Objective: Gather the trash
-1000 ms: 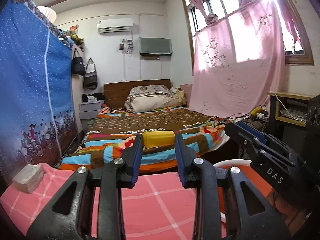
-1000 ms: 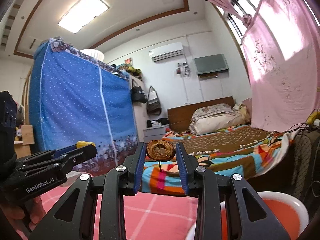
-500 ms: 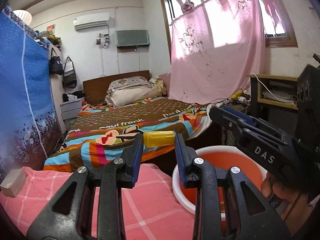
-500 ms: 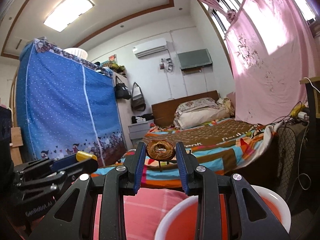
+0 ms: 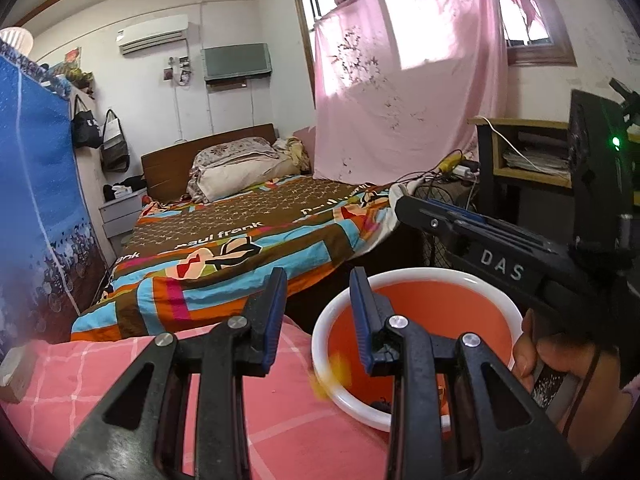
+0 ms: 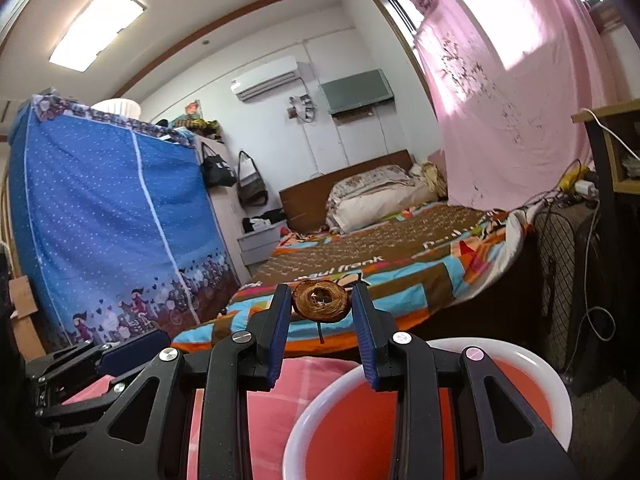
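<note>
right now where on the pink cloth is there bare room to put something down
Bare pink checked cloth stretches left of the left gripper, between the small box at the left edge and the orange bin. It is crowded on the right: the bin and the right gripper, shut on a brown dried fruit.

Both wrist views look level along their tongs toward the bed, from low and close over the bench. The left view sits left of the bin; the right view hangs nearly over it. Both share bed, bin and bench.
</note>
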A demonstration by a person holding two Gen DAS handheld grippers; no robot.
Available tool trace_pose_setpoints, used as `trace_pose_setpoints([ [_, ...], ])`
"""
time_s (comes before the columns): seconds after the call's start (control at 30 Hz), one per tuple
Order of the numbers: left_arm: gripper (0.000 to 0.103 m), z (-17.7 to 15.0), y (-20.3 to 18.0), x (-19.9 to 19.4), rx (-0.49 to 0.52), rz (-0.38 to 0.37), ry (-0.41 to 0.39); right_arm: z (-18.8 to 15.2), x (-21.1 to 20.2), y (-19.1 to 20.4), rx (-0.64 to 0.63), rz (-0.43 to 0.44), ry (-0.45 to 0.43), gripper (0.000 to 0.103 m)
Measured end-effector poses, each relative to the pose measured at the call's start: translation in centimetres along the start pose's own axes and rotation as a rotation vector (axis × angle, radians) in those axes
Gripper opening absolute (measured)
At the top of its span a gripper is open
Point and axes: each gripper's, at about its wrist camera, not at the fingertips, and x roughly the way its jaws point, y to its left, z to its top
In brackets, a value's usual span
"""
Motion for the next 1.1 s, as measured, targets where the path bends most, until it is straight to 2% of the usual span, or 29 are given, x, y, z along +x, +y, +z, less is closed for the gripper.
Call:
trace_pose_setpoints([
  [0.27, 0.037, 0.0, -0.2, 0.9, -0.015, -0.024, 0.033, 0.0, 0.3, -1.0, 0.045, -0.033, 0.035, 0.03],
  [0.5, 0.043, 0.1, 0.7, 1.4, -0.064, -0.026, 0.049, 0.0, 0.4, -1.7, 0.081, -0.048, 0.048, 0.043],
  [0.77, 0.062, 0.1, 1.9, 1.4, -0.122, 0.012, 0.042, 0.0, 0.5, -2.1, 0.1, -0.065, 0.052, 0.049],
  [0.93, 0.075, -0.4, 3.2, 1.2, -0.161, 0.058, 0.029, -0.2, 0.9, -2.1, 0.12, -0.07, 0.053, 0.068],
  [1.1, 0.086, -0.8, 4.2, 0.9, -0.189, 0.098, 0.018, -0.3, 1.1, -1.4, 0.105, -0.074, 0.046, 0.072],
])
